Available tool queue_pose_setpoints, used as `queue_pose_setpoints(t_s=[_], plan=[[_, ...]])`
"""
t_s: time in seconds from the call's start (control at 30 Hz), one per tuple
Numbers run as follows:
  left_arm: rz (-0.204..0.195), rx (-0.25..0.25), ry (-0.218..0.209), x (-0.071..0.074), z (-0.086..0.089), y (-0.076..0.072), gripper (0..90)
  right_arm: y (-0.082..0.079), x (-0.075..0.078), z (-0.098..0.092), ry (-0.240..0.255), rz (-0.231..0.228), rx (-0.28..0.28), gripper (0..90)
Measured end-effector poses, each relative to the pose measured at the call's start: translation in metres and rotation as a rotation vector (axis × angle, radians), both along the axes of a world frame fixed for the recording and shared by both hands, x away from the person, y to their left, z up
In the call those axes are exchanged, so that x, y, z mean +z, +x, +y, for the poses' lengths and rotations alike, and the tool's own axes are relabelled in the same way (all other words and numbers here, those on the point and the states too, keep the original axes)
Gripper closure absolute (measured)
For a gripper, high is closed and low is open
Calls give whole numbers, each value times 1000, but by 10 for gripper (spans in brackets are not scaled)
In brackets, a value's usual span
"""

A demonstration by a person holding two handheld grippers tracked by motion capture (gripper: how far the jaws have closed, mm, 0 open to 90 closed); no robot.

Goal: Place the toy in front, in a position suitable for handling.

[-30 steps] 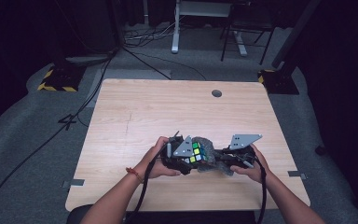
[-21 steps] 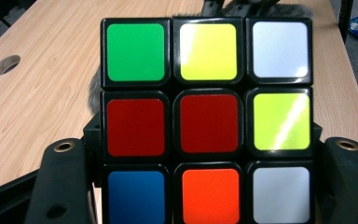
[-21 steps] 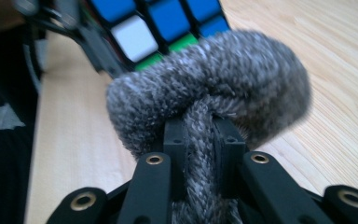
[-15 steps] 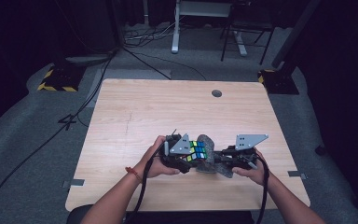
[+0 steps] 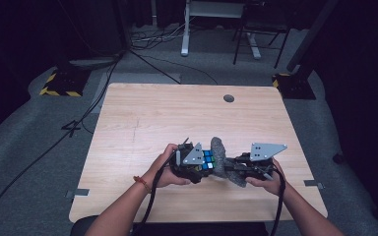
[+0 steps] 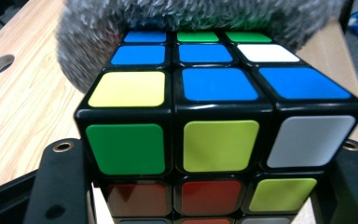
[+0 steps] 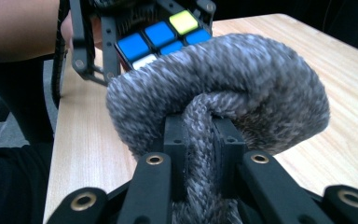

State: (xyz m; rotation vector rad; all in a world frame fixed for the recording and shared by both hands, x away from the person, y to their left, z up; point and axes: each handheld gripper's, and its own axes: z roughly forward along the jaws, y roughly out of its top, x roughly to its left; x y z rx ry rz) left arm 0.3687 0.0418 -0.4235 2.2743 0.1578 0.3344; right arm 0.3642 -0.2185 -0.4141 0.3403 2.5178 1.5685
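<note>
I had the scrambled plastic puzzle cube with black edges and coloured stickers clamped between the jaws of my left gripper, held just above the near middle of the light wooden table. My right gripper was pinched tight on a fold of the fuzzy grey chenille cloth, whose bunched bulk pressed against the cube's far face as my left gripper's camera saw it. In the high view the cloth sat between the two grippers, touching the cube on its right side. I judged that I was in the middle of wiping the cube, with the cloth working over one face while the other hand steadied it. The next move, as I read it, called for dragging the cloth across the blue-and-green top face, or turning my left wrist to present a fresh side, while keeping both grips firm so that the cube would not slip and the cloth would not pull free.
</note>
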Motion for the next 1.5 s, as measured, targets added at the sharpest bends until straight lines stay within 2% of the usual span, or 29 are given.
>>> queue_pose_setpoints(t_s=[0.07, 0.1, 0.13, 0.27, 0.4, 0.43, 0.5, 0.53, 0.67, 0.77, 0.8, 0.83, 0.87, 0.93, 0.97, 1.03, 1.1, 1.23, 1.33, 1.5], plan=[[7, -2, 34, -4, -5, -1, 332, -4, 4, 2, 6, -18, 18, 793], [7, -2, 34, -4, -5, -1, 332, -6, 5, 4, 5, -22, 24, 793], [7, -3, 58, -6, -7, -1, 332, -6, 5, 4, 5, -22, 24, 793], [1, -33, 108, -14, -22, -5, 332, -14, 9, 14, -16, -47, 57, 792], [0, -48, 120, -17, -25, -7, 333, -15, 9, 19, -35, -63, 43, 791], [2, -50, 120, -17, -26, -8, 333, -13, 8, 19, -48, -73, 7, 791], [2, -57, 119, -16, -26, -9, 333, -12, 8, 18, -52, -70, -1, 791], [10, -54, 107, -14, -24, -9, 333, -7, 5, 16, -65, -60, -31, 792], [5, -49, 87, -10, -18, -8, 333, 0, 0, 10, -94, -46, -64, 793], [4, -38, 25, 0, -9, -6, 333, 7, -5, 1, -108, -19, -97, 793], [4, -38, 25, 0, -9, -6, 333, 7, -5, 1, -108, -19, -97, 793], [1, -32, 7, 3, -6, -6, 333, 9, -7, -1, -119, -16, -106, 793], [0, -18, -33, 7, -1, -5, 333, 10, -8, -2, -109, -2, -103, 793], [-1, -13, -48, 9, 2, -4, 333, 11, -8, -2, -105, 5, -98, 793], [19, -21, -77, 10, 5, -3, 333, 12, -9, -2, -99, 19, -89, 793], [28, -26, -90, 9, 5, -2, 333, 12, -9, -2, -85, 27, -79, 793], [36, -41, -97, 6, 2, -2, 333, 8, -6, 0, -31, 37, -31, 793], [36, -53, -89, 4, -1, -4, 332, 4, -4, 2, -11, 26, -10, 794], [42, -58, -79, 3, -2, -4, 331, 3, -3, 1, 7, 29, -7, 794], [41, -61, -64, 1, -3, -5, 327, 0, 3, -1, 42, 8, -4, 795]])
